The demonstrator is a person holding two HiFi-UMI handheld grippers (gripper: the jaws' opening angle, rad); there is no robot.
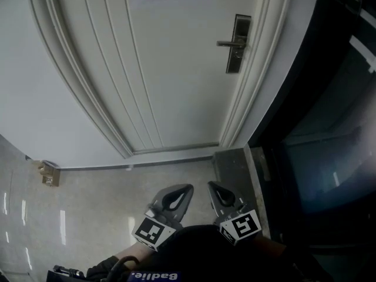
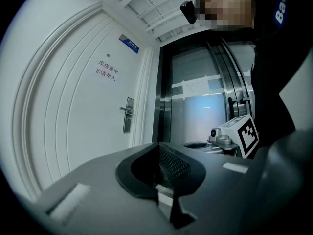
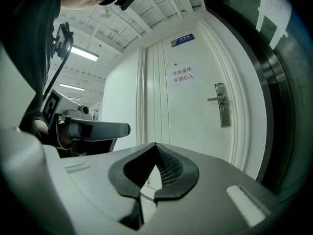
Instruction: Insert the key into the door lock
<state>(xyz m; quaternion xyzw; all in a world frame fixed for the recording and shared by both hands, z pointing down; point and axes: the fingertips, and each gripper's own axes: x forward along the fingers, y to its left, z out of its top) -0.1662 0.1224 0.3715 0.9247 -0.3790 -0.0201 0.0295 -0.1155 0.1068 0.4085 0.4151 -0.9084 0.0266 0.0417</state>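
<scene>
You are looking at a white door (image 1: 176, 69) carrying a paper notice (image 2: 105, 71) in red Chinese characters: 库房重地 above 非请勿入. A small blue plate (image 3: 183, 40) higher up is showing print too small to read. Your dark garment (image 1: 194, 251) is showing white letters, "Badlie".

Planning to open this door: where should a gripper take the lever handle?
Probably the lever handle near its free end, away from the lock plate, coming straight at the door. The bar lies level, so jaws go above and below.
</scene>
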